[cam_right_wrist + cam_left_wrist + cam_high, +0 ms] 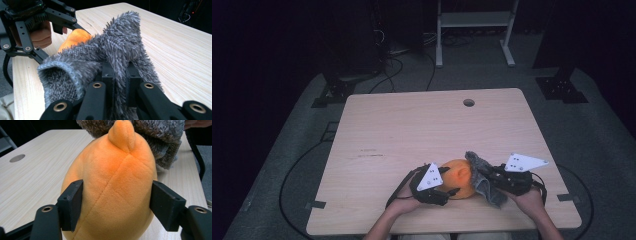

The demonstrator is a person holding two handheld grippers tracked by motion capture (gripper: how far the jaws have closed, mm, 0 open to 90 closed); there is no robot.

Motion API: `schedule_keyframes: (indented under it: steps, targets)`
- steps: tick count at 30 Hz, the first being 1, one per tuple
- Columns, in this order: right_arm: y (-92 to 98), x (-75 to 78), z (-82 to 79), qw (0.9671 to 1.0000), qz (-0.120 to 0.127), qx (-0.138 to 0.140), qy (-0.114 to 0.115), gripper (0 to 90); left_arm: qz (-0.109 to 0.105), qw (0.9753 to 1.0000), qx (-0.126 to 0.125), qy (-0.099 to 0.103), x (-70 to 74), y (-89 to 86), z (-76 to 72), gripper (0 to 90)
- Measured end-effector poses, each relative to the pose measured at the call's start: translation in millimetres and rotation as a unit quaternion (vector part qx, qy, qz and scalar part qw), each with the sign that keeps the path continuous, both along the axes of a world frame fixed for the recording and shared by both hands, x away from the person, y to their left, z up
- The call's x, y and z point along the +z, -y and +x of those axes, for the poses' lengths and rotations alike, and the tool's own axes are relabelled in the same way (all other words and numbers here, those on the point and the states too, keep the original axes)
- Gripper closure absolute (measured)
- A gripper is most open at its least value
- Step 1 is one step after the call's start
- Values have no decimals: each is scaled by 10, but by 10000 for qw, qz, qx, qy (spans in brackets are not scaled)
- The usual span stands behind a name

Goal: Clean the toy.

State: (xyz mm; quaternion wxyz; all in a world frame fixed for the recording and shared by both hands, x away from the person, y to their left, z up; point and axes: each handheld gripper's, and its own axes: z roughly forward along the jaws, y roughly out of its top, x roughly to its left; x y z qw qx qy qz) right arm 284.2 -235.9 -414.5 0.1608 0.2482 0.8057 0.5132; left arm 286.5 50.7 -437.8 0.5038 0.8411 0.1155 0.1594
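An orange plush toy (458, 176) sits near the table's front edge. My left gripper (451, 192) is shut on it; in the left gripper view both pads press its sides (117, 177), and a small nub points away from the gripper (117, 205). A grey fuzzy cloth (483, 179) lies against the toy's right side. My right gripper (493, 176) is shut on a fold of that cloth (120, 47), pinched between its jaws (120, 75). In the right gripper view the cloth hides most of the plush toy (75, 37), and the left gripper (37, 25) sits beyond it.
The light wooden table (412, 135) has a round cable hole (469, 102) near its far edge. A white frame (474, 30), black stand feet (334, 91) and cables stand on the grey floor behind the table.
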Motion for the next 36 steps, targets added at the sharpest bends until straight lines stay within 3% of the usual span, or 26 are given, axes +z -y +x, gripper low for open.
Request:
schedule_keyframes:
  steps: [4, 6, 8, 10, 13, 14, 16, 18, 22, 24, 26, 29, 30, 32, 36]
  targets:
    - [-39, 77, -62, 9997, 100, 202, 125, 808, 29, 10000, -51, 1, -11, -6, -8, 338]
    - [-125, 142, -111, 9983, 258, 477, 213, 808, 144, 9998, -133, 66, -11, 11, -32, 347]
    - [-231, 183, -154, 9979, 15, 565, 329, 808, 276, 9994, -171, 130, -8, 7, -47, 350]
    - [-240, 166, -143, 9977, 81, 614, 275, 808, 181, 9995, -244, 54, -8, -18, -37, 344]
    - [-218, 142, -135, 9970, 82, 750, 154, 808, -13, 9998, -187, -34, 3, -15, -15, 212]
    - [-220, 144, -138, 9970, 53, 759, 153, 808, 1, 9998, -175, 13, -7, 2, -23, 218]
    - [-205, 143, -118, 9976, 25, 684, 122, 808, 110, 9997, -178, 143, -15, 20, -41, 283]
    - [-157, 125, -69, 9985, 77, 537, 93, 808, 156, 9996, -184, 143, -10, 24, -35, 319]
    - [25, -2, 72, 9998, -37, -13, -202, 808, 158, 9994, -253, 163, -30, 16, -52, 327]
    - [103, -54, 114, 9992, -59, -159, -372, 808, 221, 9991, -302, 209, -28, 12, -60, 327]
    - [130, -45, 103, 9991, 7, -108, -409, 808, 302, 9984, -397, 281, -27, 17, -69, 327]
    - [27, 75, 22, 9987, 260, 375, -222, 808, 338, 9976, -518, 316, -40, 27, -85, 327]
    - [-50, 117, -7, 9985, 219, 495, -126, 808, 359, 9975, -521, 326, -41, 24, -90, 327]
    - [-130, 123, -18, 9988, 52, 480, -7, 808, 390, 9974, -525, 294, -39, -1, -87, 327]
    - [-28, 3, 97, 9994, 178, 95, -282, 808, 373, 9977, -497, 283, -32, -12, -74, 336]
